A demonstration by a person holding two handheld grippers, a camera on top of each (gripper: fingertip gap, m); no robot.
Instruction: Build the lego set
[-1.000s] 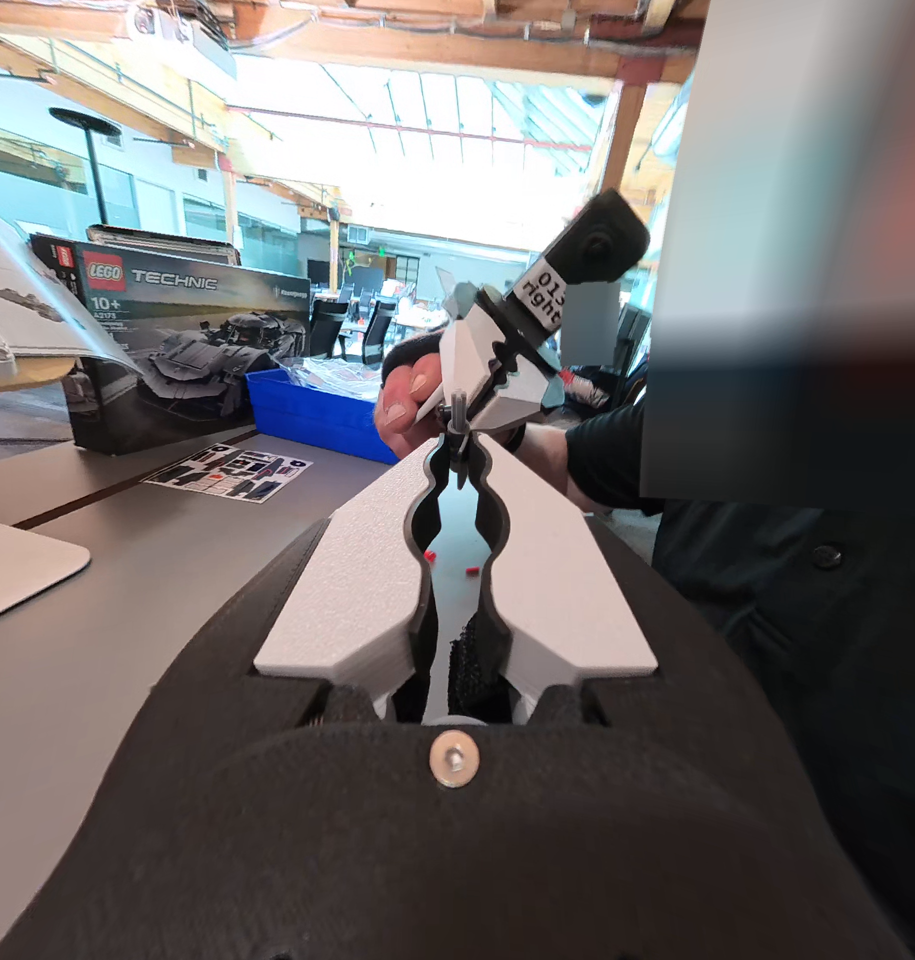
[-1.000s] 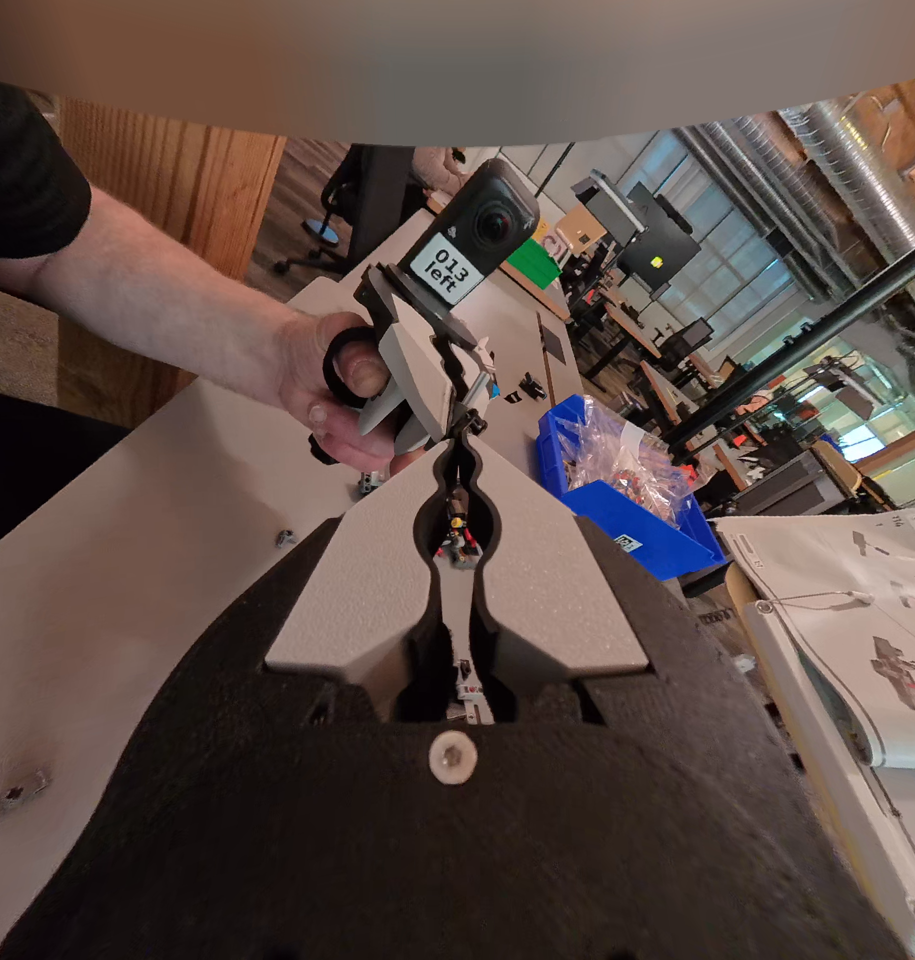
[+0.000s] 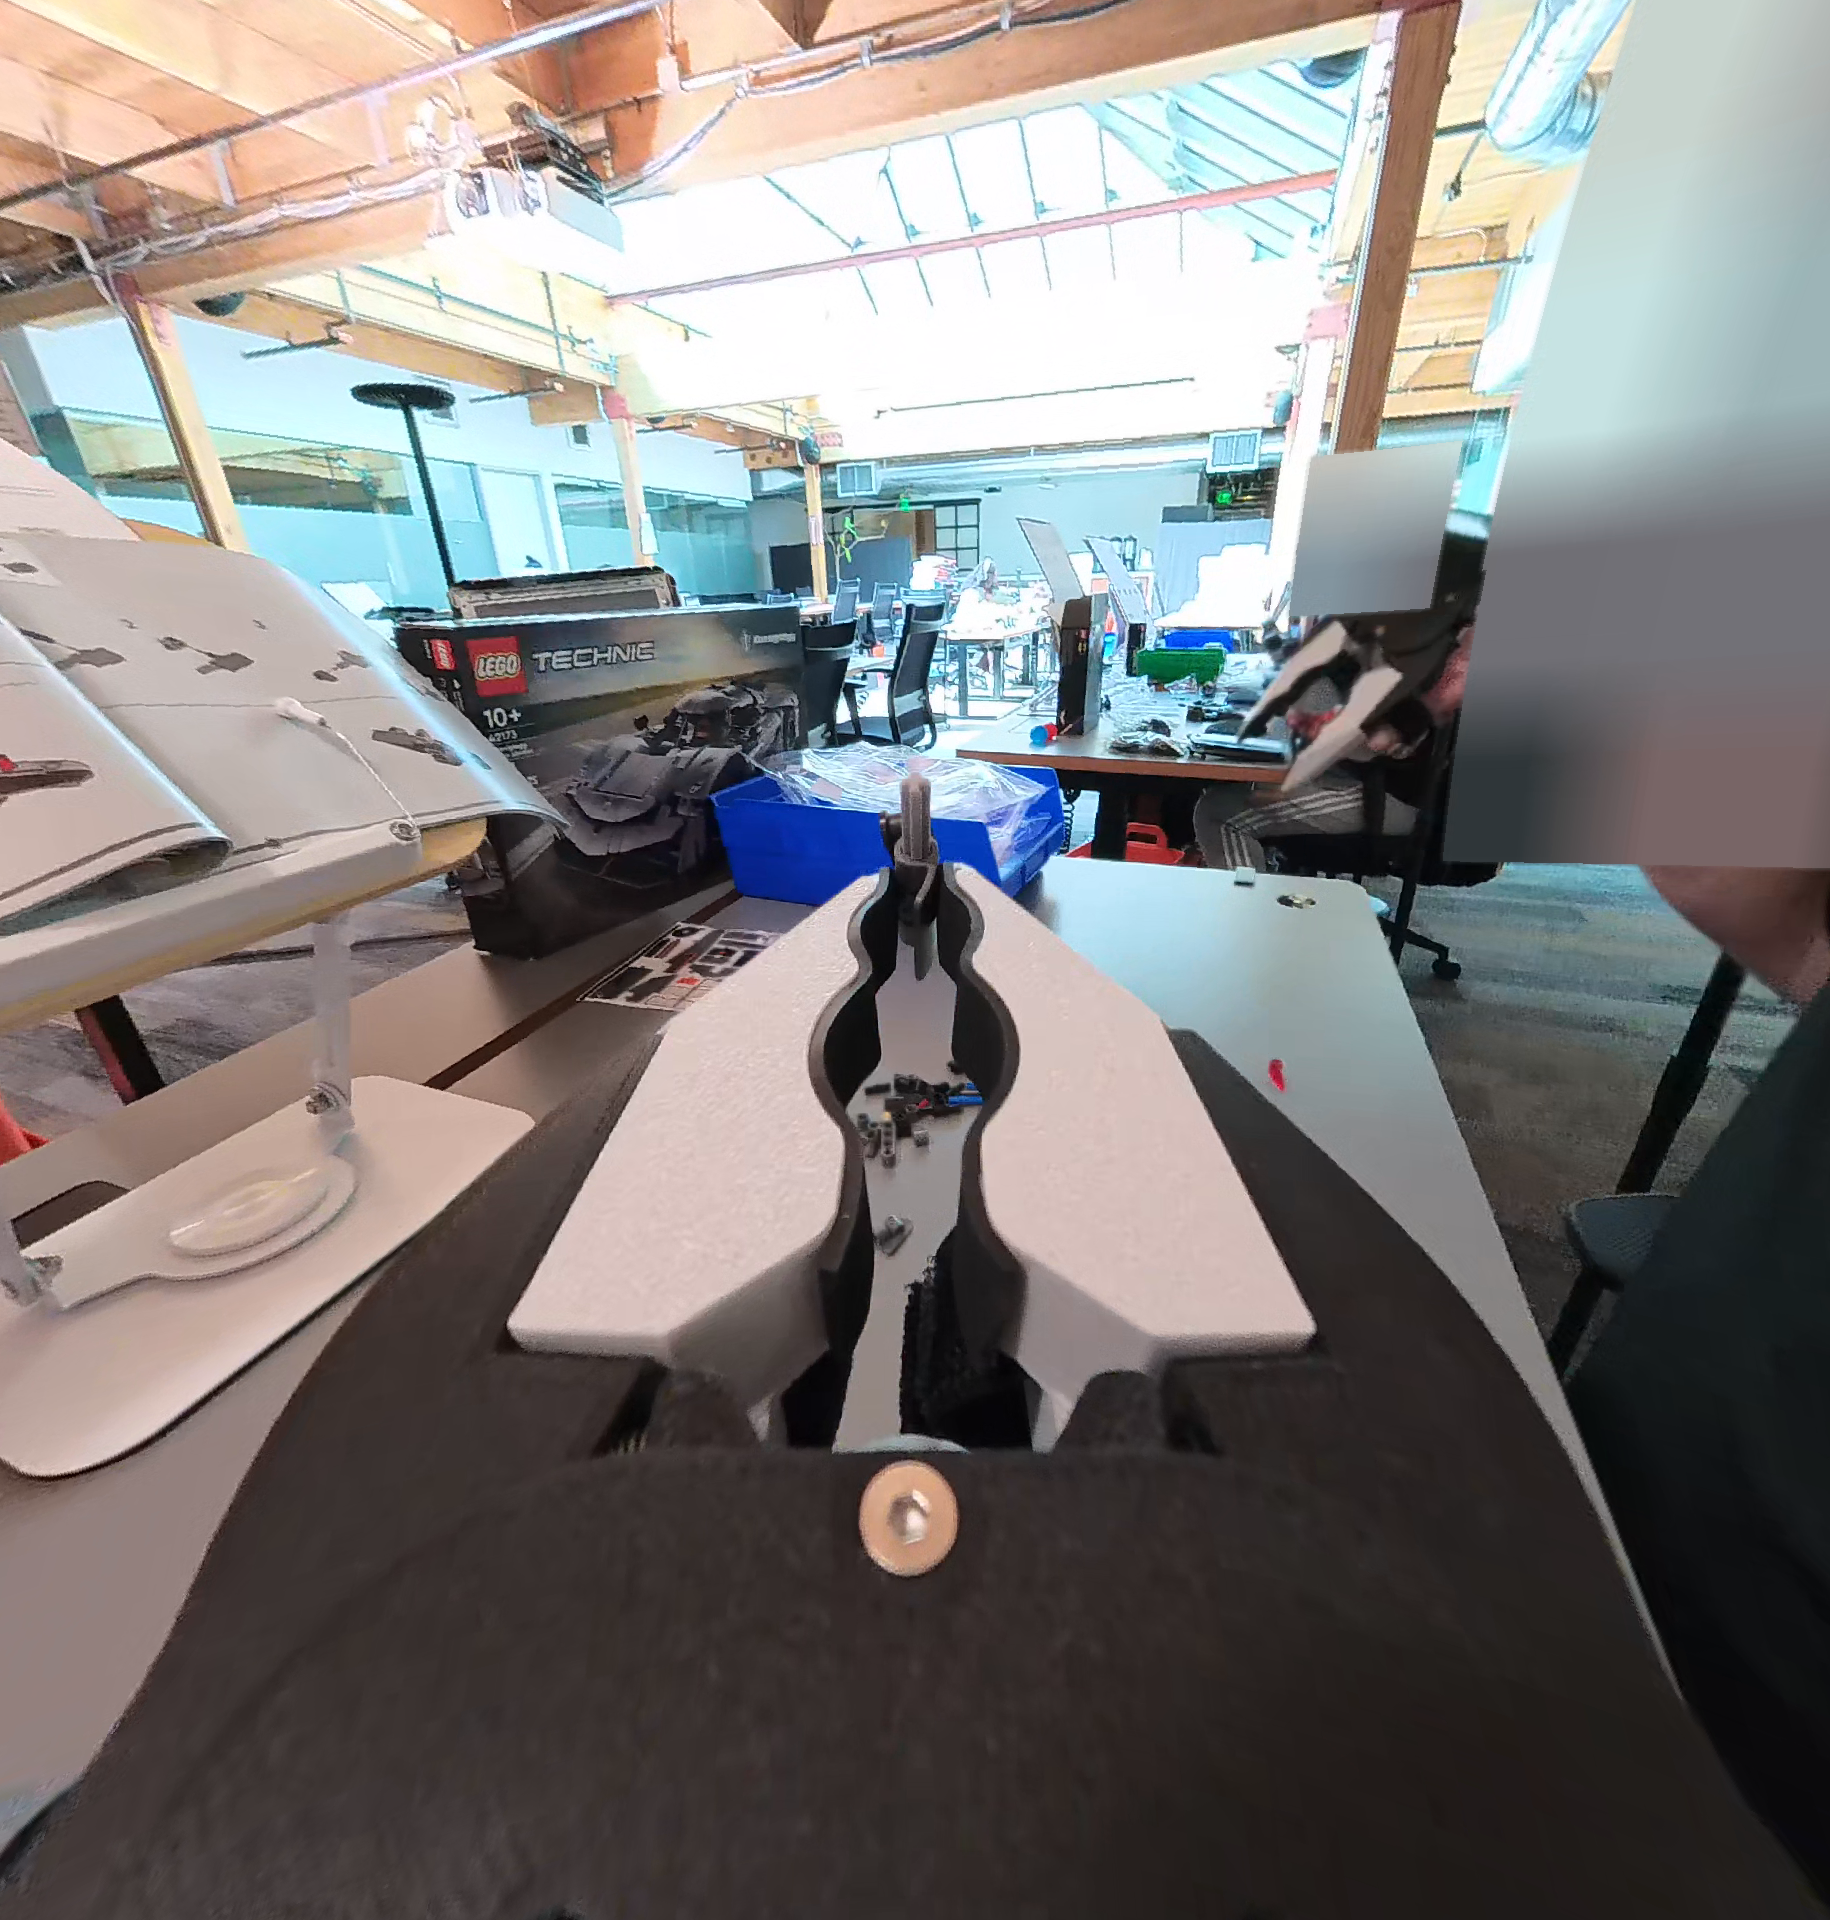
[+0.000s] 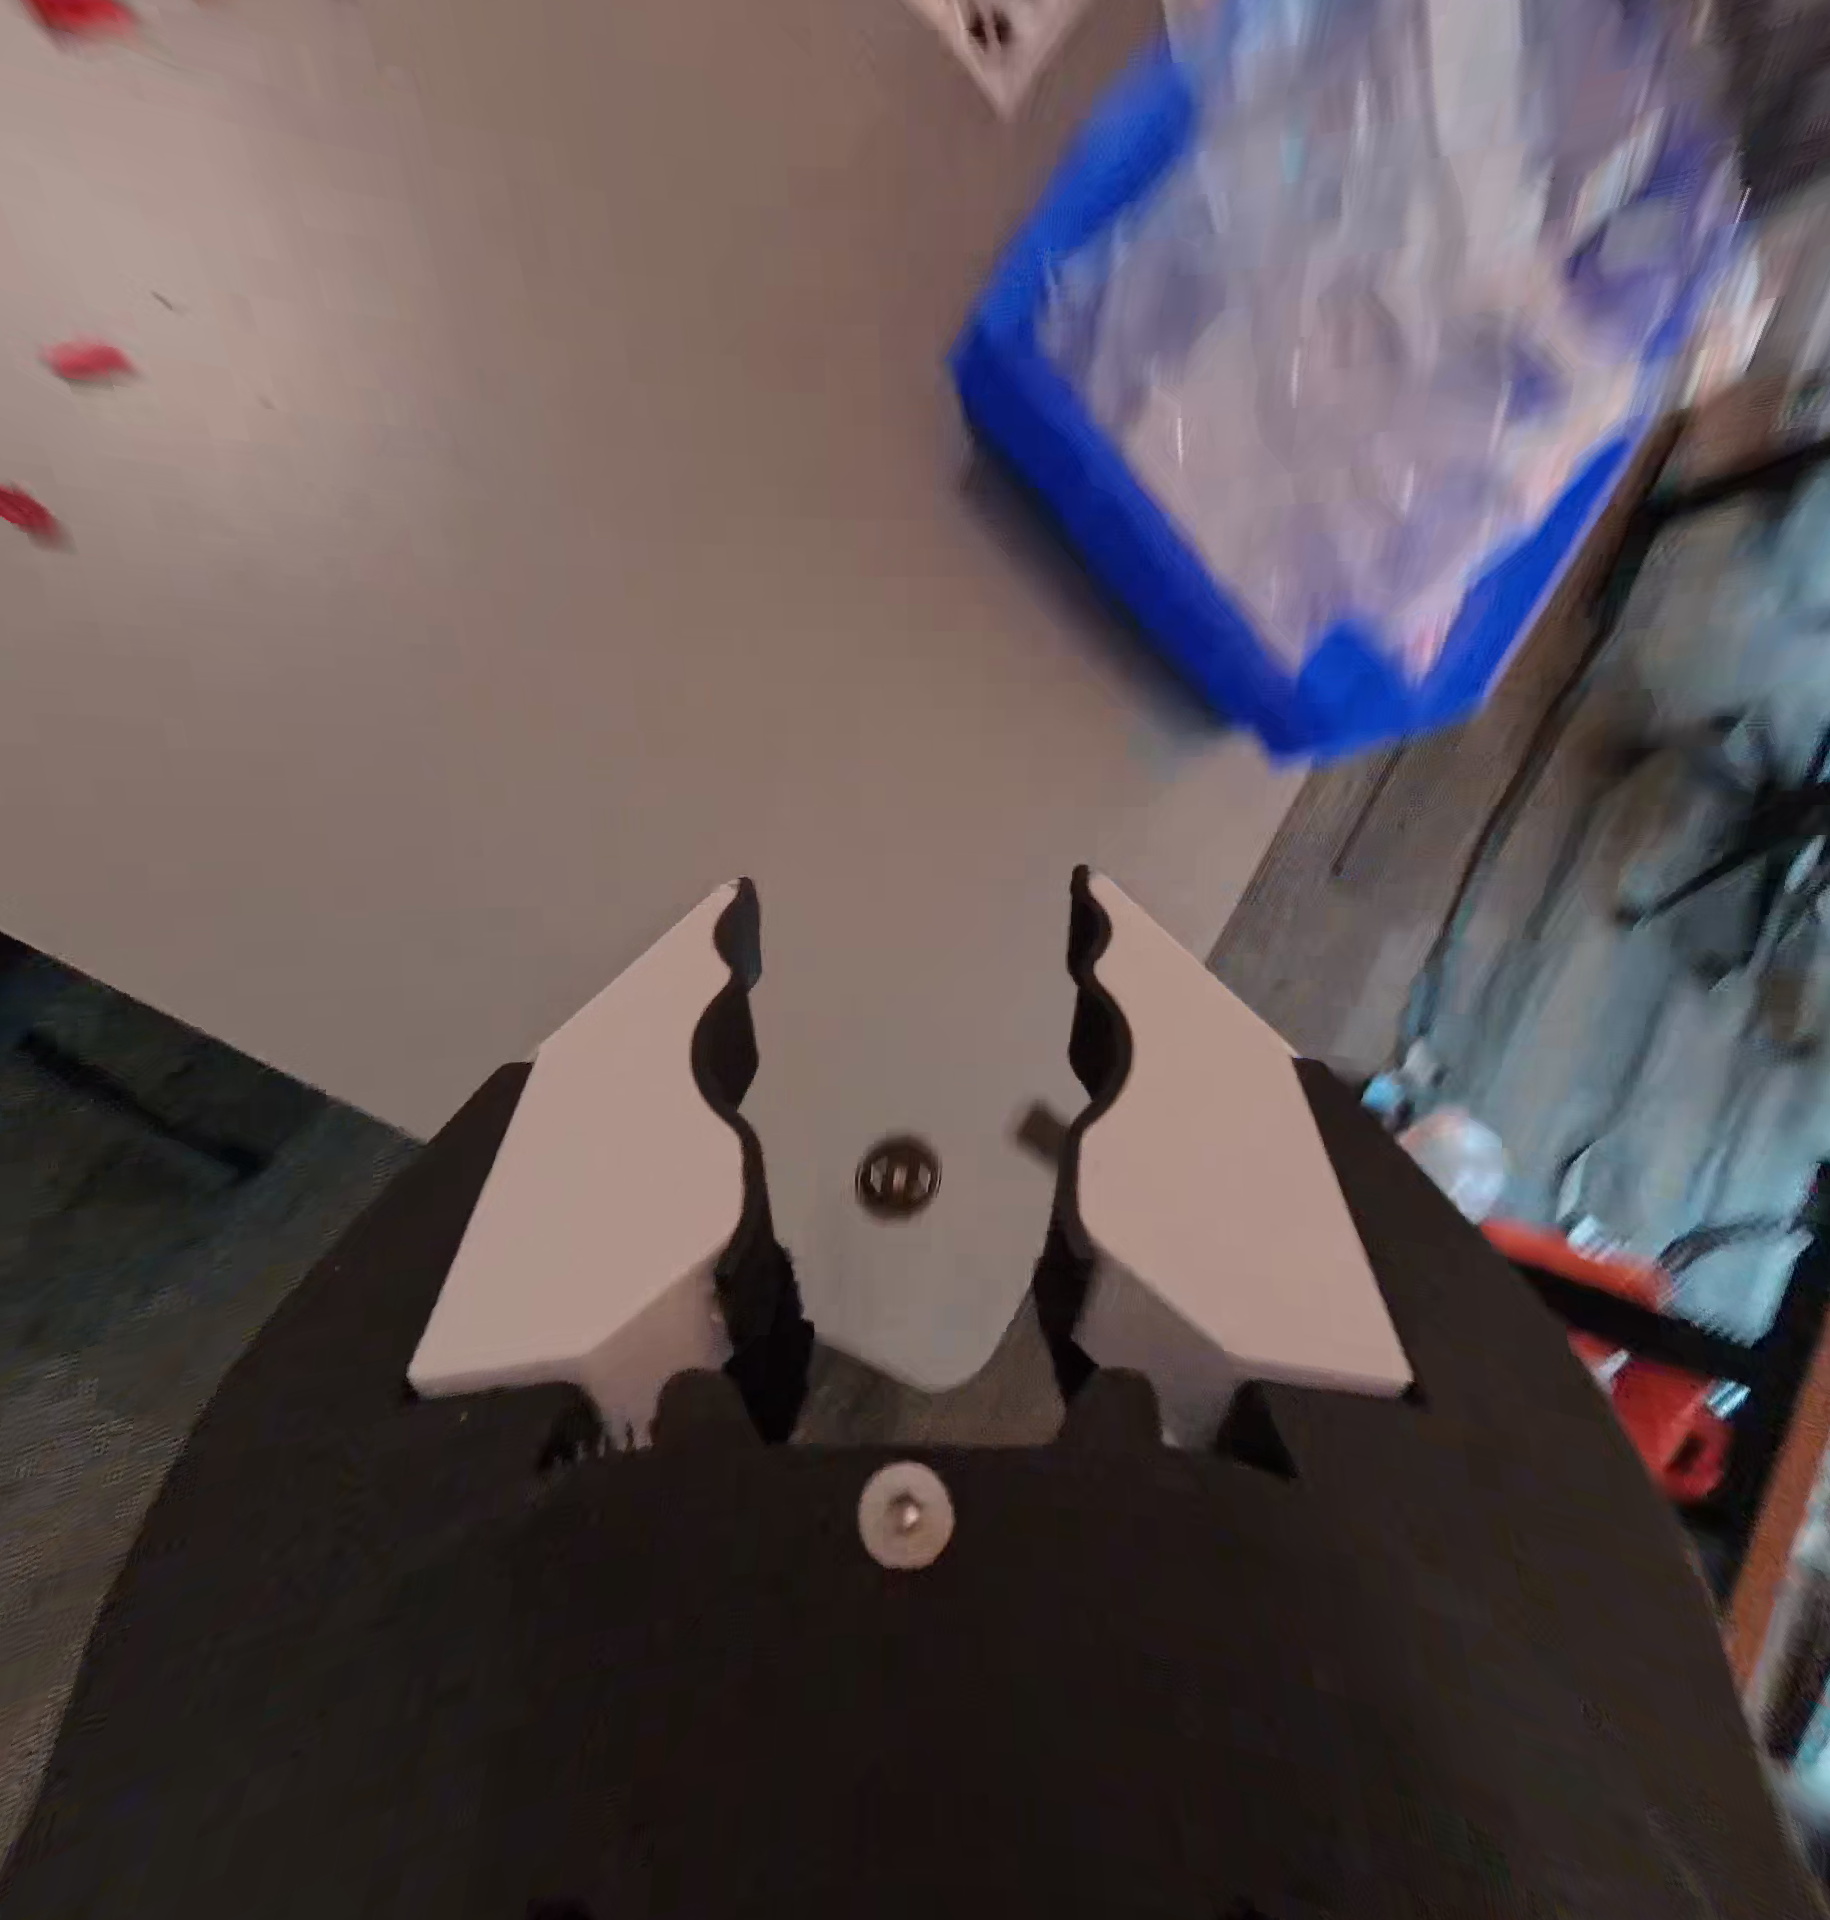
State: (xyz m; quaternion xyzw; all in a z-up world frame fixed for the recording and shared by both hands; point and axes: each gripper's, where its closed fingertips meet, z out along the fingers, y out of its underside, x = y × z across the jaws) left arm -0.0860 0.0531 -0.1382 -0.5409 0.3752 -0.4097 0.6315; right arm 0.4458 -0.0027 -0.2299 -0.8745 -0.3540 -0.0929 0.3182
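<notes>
grey pin (image 3: 916,831) pinched at left claw (image 3: 916,883) tip

The grey table (image 3: 1254,997) carried a blue bin (image 3: 797,847) at its far side; left of the bin stood a black box (image 3: 599,769), a sticker sheet (image 3: 682,961) before it, loose small pieces (image 3: 906,1112) nearer.

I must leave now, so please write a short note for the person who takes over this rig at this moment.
Left claw: shut on a small grey peg piece, held up above the table.
Right claw: open, empty, over the table near its edge.
Loose small parts lie on the table; bagged parts sit in the blue bin; the instruction book is open on its stand.
Left to do: nearly the whole build.
</notes>
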